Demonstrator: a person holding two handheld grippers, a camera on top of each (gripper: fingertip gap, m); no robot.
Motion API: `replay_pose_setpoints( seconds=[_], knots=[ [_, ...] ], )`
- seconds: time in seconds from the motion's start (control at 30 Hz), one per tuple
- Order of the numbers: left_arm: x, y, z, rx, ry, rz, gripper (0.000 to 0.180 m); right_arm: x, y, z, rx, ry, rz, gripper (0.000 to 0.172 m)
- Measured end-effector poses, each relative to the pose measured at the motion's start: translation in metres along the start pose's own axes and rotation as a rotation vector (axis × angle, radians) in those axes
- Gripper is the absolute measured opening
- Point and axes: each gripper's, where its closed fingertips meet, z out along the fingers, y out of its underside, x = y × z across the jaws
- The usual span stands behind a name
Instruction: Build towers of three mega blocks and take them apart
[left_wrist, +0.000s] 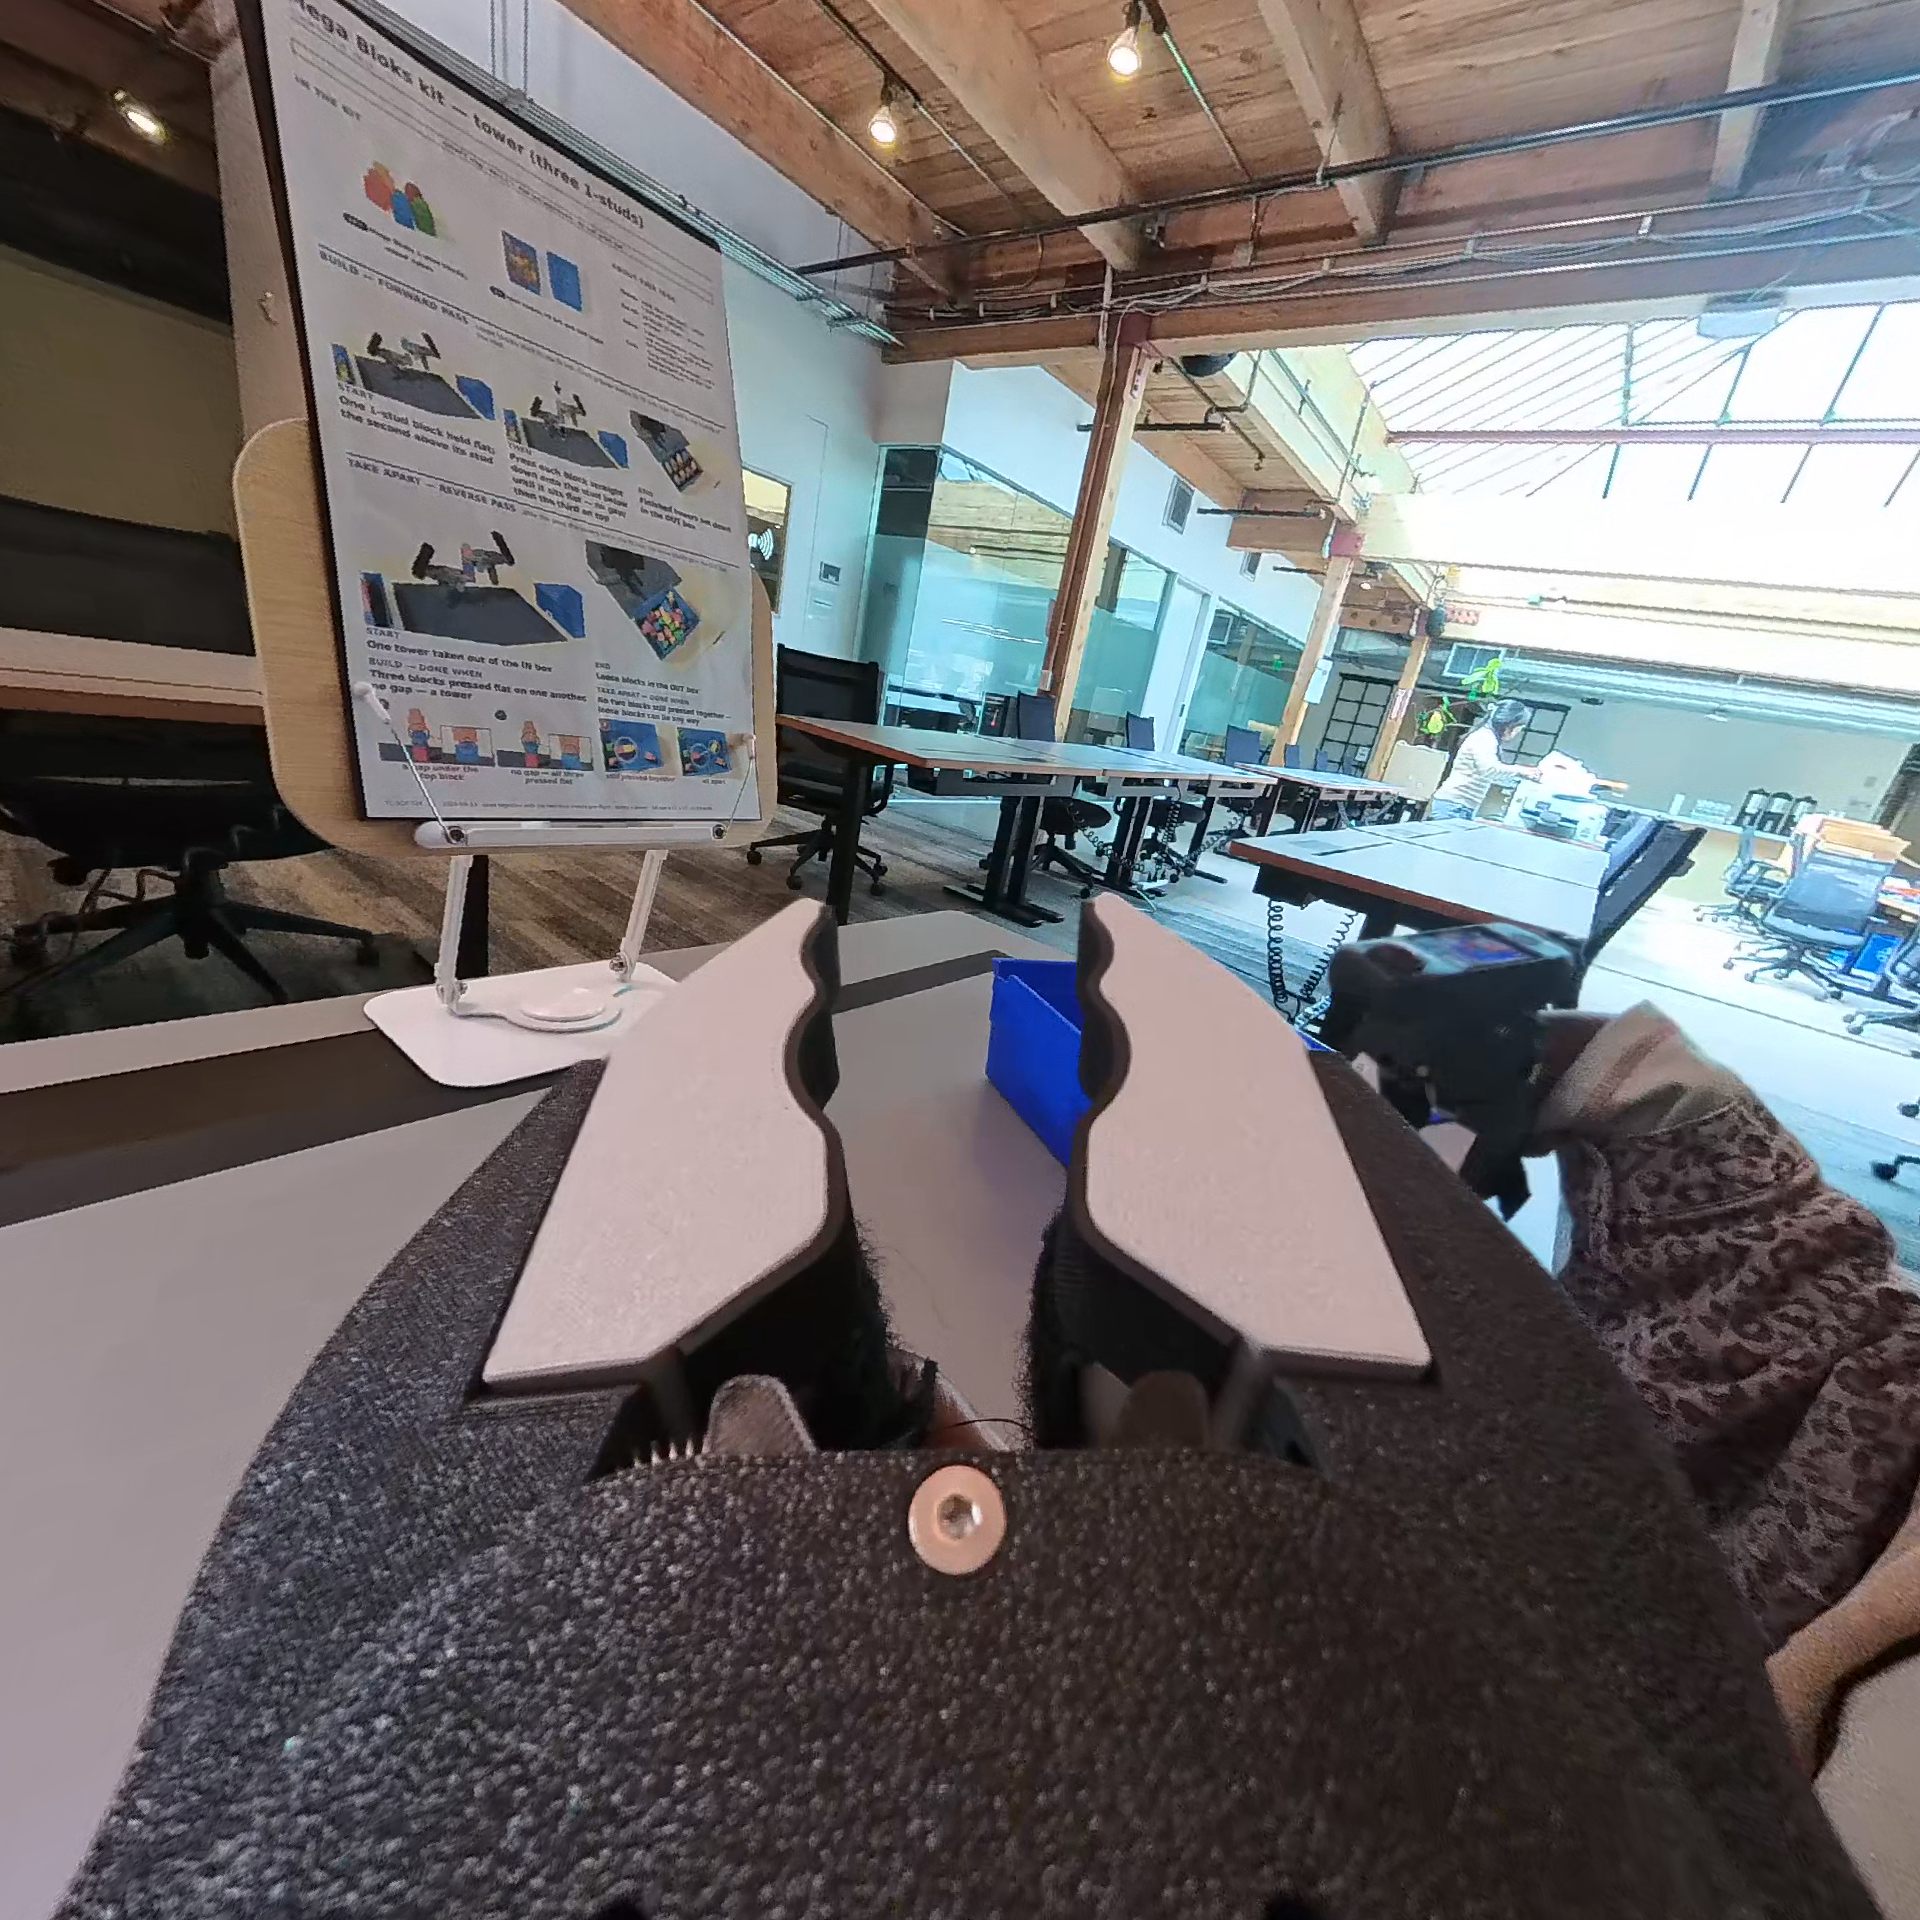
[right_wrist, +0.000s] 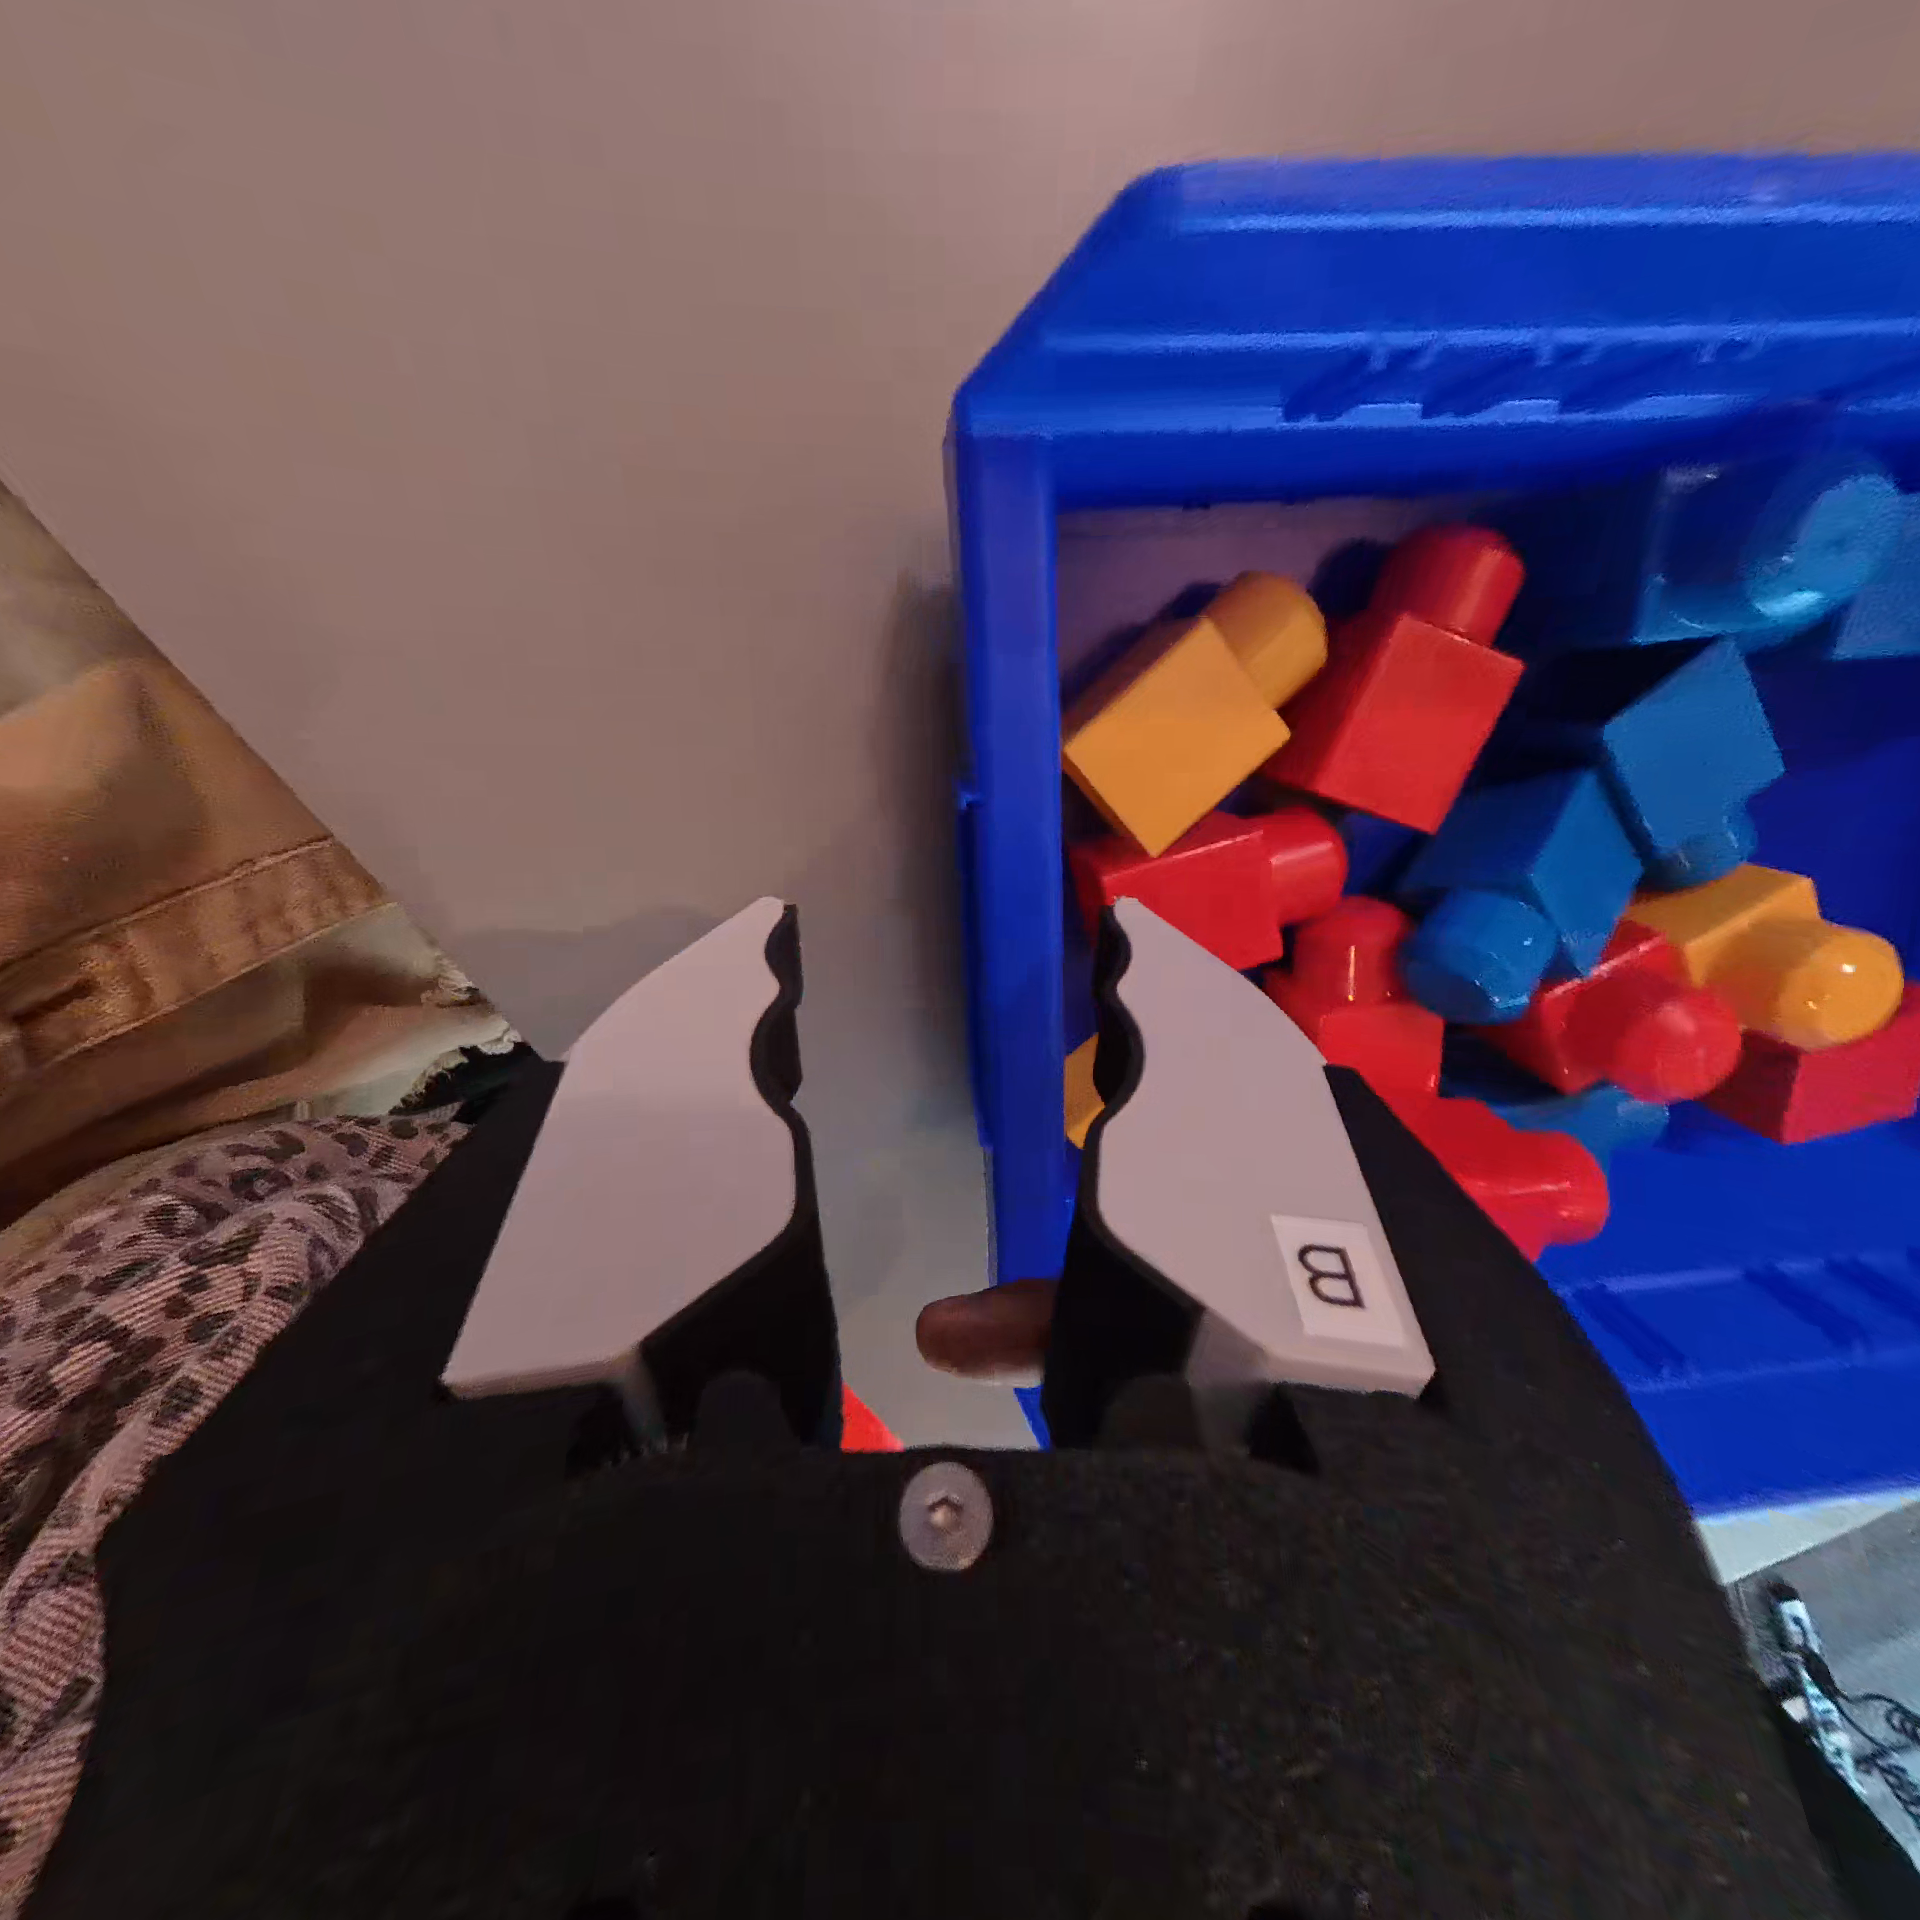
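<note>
Both our grippers are wide open and empty: the left gripper (left_wrist: 956, 935) aims level across the table, the right gripper (right_wrist: 945, 935) straddles the blue bin's (right_wrist: 1003, 727) left wall. The loose blocks (right_wrist: 1392, 707) fill the right of the frame, so we should shift right and close squarely on one block's flat sides.

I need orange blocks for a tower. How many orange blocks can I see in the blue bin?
3: one at the bin's top left, one right, one behind the fingertip. More may be hidden.

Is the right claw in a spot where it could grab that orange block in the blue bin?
Probably yes. The right claw is open and empty above the blue bin, straddling its wall. The orange block lies on top of the pile, uncovered; the claw must shift sideways past the wall.
</note>
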Motion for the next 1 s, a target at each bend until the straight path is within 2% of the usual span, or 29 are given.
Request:
replay_pose_setpoints(
  seconds=[0.1, 0.17, 0.3, 0.43, 0.6, 0.7, 1.0],
  knots=[
    [0.001, -0.001, -0.001, -0.002, -0.003, 0.018, 0.044, 0.003, 0.007, 0.015, -0.098, -0.001, -0.004, 0.053],
    [0.001, -0.002, -0.002, -0.001, -0.008, 0.031, 0.043, 0.005, 0.014, 0.023, -0.155, -0.008, 0.004, 0.046],
    [0.0, -0.003, -0.003, 0.0, -0.008, 0.031, 0.043, 0.014, 0.025, 0.035, -0.231, -0.006, -0.016, 0.023],
    [-0.001, -0.001, -0.003, -0.003, -0.01, 0.03, 0.043, 0.019, 0.016, 0.021, -0.142, 0.053, -0.086, 0.023],
    [-0.004, 0.001, -0.002, -0.009, -0.018, 0.033, 0.043, 0.044, 0.003, -0.042, 0.046, 0.373, -0.134, 0.03],
    [-0.004, 0.003, -0.001, -0.012, -0.013, 0.023, 0.043, 0.053, 0.0, -0.061, 0.092, 0.499, -0.178, 0.03],
    [0.0, 0.003, 0.0, -0.019, -0.009, 0.05, 0.043, 0.055, -0.002, -0.063, 0.096, 0.526, -0.214, 0.03]
  ],
)
